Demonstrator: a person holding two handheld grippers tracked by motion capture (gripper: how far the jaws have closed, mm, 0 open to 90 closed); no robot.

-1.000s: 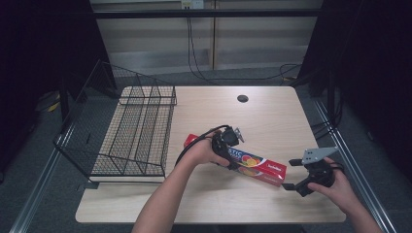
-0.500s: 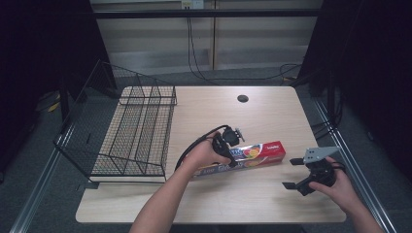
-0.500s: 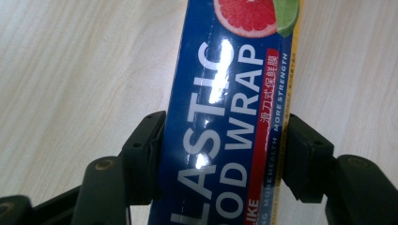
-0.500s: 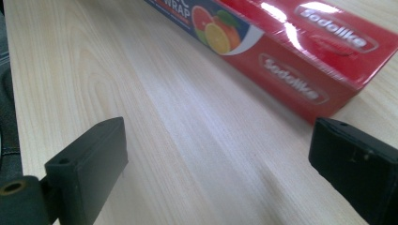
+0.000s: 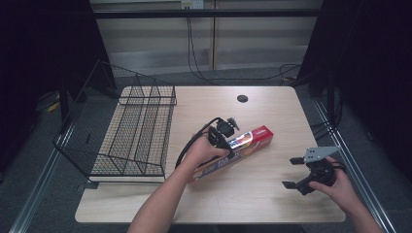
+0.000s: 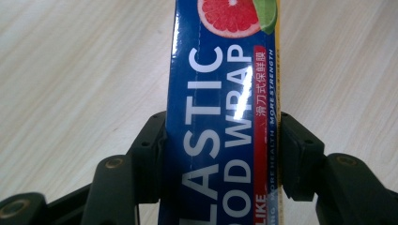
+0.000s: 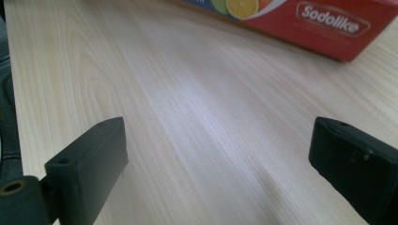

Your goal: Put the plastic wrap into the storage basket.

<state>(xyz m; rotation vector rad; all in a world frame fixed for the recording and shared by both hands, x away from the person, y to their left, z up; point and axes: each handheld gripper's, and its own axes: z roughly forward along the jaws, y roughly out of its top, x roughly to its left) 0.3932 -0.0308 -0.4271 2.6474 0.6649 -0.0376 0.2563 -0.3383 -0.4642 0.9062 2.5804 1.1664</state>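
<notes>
At the left of the desk [image 5: 272, 111]: a black wire rack [image 5: 136, 141], well apart from the work.

Next to the right: the left claw [image 5: 222, 138], jaws having just been closing, now clamped across the narrow width of a plastic wrap box [image 5: 255, 137], somewhere near mid-length. Seen close in the left gripper view, with black pads pressed flat against both long sides of the box [image 6: 220, 70].

Box near the middle of the desk, lying slantwise, near end toward the person, far red end toward the back right, possibly tipped up a little off the wood; hard to tell.

Likely light for its length: thin cardboard around a roll. Stiff enough lengthwise, yet easily dented by a hard squeeze on the side walls. Glossy print, so probably somewhat slippery between smooth pads. Best taken across the narrow width near the middle, as here, to keep the long ends from swinging or drooping.

Looks: long and slim, deep blue with big white lettering, a grapefruit slice and a lime, a red strip with small script, a yellow edge, and a red end with a white brand oval [image 7: 328, 23].

Far right: the right claw [image 5: 290, 172], spread wide over bare wood, gripping nothing, clear of the box.
</notes>
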